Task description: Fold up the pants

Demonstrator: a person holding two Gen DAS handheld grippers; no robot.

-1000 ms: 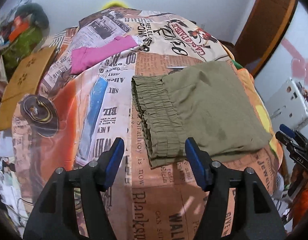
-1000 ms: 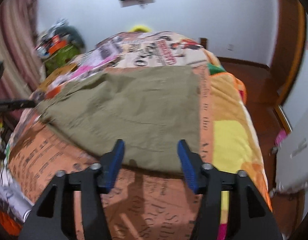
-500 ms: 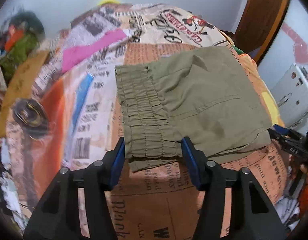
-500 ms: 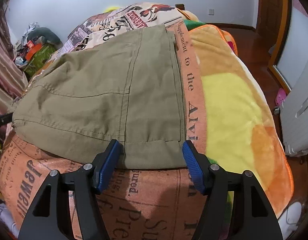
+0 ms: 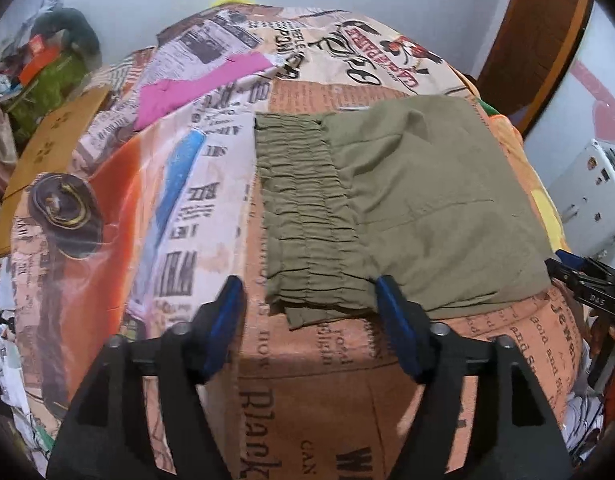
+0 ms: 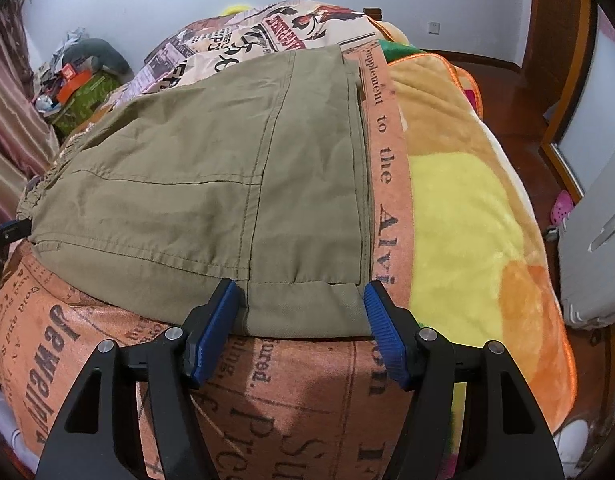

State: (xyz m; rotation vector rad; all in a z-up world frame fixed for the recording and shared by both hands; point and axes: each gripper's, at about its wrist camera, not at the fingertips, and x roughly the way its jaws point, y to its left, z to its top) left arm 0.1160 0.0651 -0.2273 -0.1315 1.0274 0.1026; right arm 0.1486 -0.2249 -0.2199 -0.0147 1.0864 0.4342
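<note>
Olive green pants (image 5: 419,208) lie folded on a newspaper-print bedspread (image 5: 211,208), elastic waistband (image 5: 307,216) to the left. My left gripper (image 5: 309,312) is open, its blue pads either side of the waistband's near corner. My right gripper (image 6: 301,316) is open, its pads flanking the near hem corner of the pants (image 6: 227,184). The right gripper also shows at the right edge of the left wrist view (image 5: 587,280).
A pink cloth (image 5: 195,88) lies at the far left of the bed. A yellow-orange blanket (image 6: 475,216) covers the bed's right side. Clutter (image 5: 47,64) is piled beyond the left edge. A white appliance (image 5: 587,192) and wooden door frame (image 5: 539,32) stand right.
Both grippers moved forward to the pants' near edge. The left now brackets the waistband corner, the right the hem corner. Both stayed open.
</note>
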